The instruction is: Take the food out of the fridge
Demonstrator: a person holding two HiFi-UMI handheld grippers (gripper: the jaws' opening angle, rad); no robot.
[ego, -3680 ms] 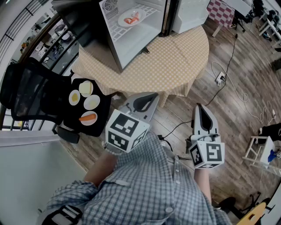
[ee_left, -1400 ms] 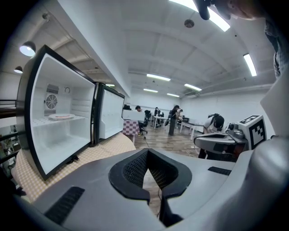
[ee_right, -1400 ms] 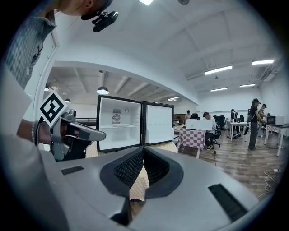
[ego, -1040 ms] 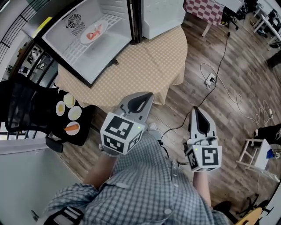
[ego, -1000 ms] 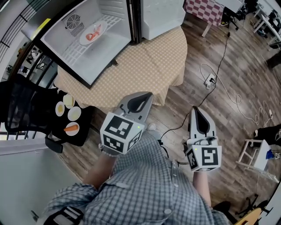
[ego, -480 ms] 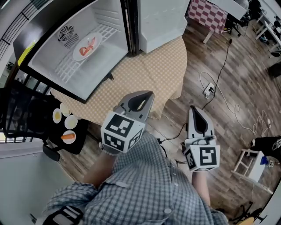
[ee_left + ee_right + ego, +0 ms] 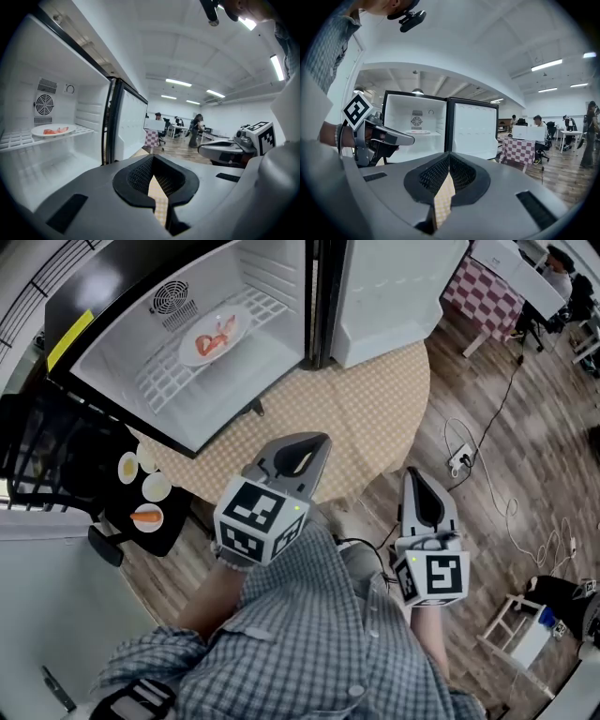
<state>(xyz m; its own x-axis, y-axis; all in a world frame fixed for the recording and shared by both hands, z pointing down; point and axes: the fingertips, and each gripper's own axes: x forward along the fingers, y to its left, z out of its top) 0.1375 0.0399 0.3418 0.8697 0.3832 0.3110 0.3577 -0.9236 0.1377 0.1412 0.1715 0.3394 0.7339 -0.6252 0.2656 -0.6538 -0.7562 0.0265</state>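
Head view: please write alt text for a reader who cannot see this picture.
An open fridge stands on a round table with a checked cloth, and a plate of reddish food lies on its wire shelf. Below, a person in a checked shirt holds the left gripper and right gripper toward the table, both with jaws together and empty.

Head view: high above and behind both tools, facing steeply down, far enough back to take in the left hand-held gripper (image 7: 305,448), the right hand-held gripper (image 7: 419,486), the worktop (image 7: 375,418) ahead of them and the open fridge (image 7: 220,404) beyond. Left gripper view: close behind its own jaws, facing forward; fridge ahead-left and near, right hand-held gripper at its right. Right gripper view: same mounting, fridge straight ahead and farther off, left hand-held gripper at its left. All three share the fridge interior; each gripper view catches the other hand-held gripper.
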